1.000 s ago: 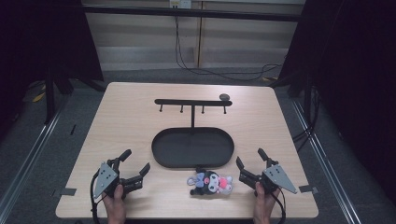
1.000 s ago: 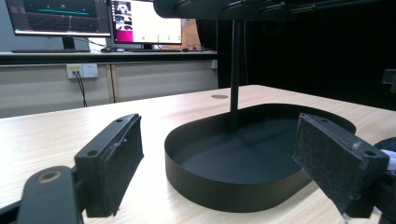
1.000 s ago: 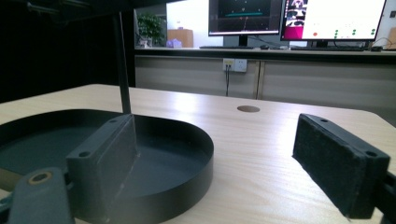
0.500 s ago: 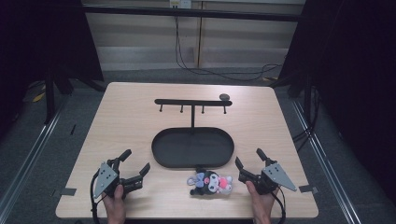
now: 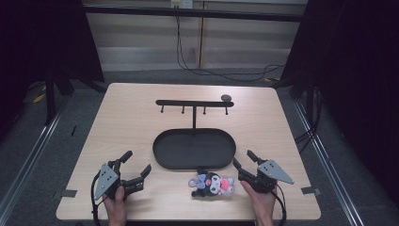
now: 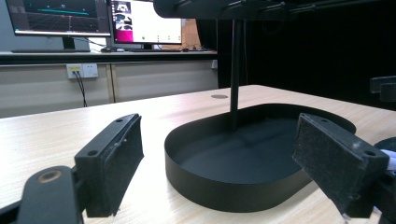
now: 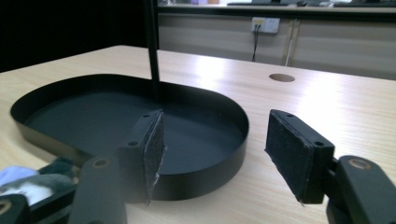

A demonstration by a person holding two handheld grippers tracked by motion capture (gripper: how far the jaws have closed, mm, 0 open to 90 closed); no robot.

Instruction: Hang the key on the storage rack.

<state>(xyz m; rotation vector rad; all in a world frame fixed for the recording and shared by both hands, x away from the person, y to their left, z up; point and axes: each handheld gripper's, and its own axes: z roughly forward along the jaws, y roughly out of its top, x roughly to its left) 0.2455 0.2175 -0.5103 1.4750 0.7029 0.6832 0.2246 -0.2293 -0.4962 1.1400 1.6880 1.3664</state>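
Note:
A black oval tray [image 5: 162, 157] with a hook stand [image 5: 194, 103] rising from its back sits mid-table. In front of the tray lies a small plush toy [image 5: 211, 184], dark with white and pink parts. My left gripper [image 5: 135, 165] rests at the front left, open and empty, aimed toward the tray [image 6: 196, 186]. My right gripper [image 5: 244, 160] stands open at the front right, just right of the toy, facing the tray [image 7: 210, 163]. A blurred edge of the toy [image 7: 28, 184] shows at that view's lower left.
The wooden table [image 5: 122, 122] has a small round hole [image 5: 226, 98] near the back right. Dark curtains flank both sides, and cables run over the floor behind. Monitors [image 6: 93, 18] stand on a bench beyond the table.
The right gripper has shifted slightly inward toward the toy. The left gripper and the toy have stayed put.

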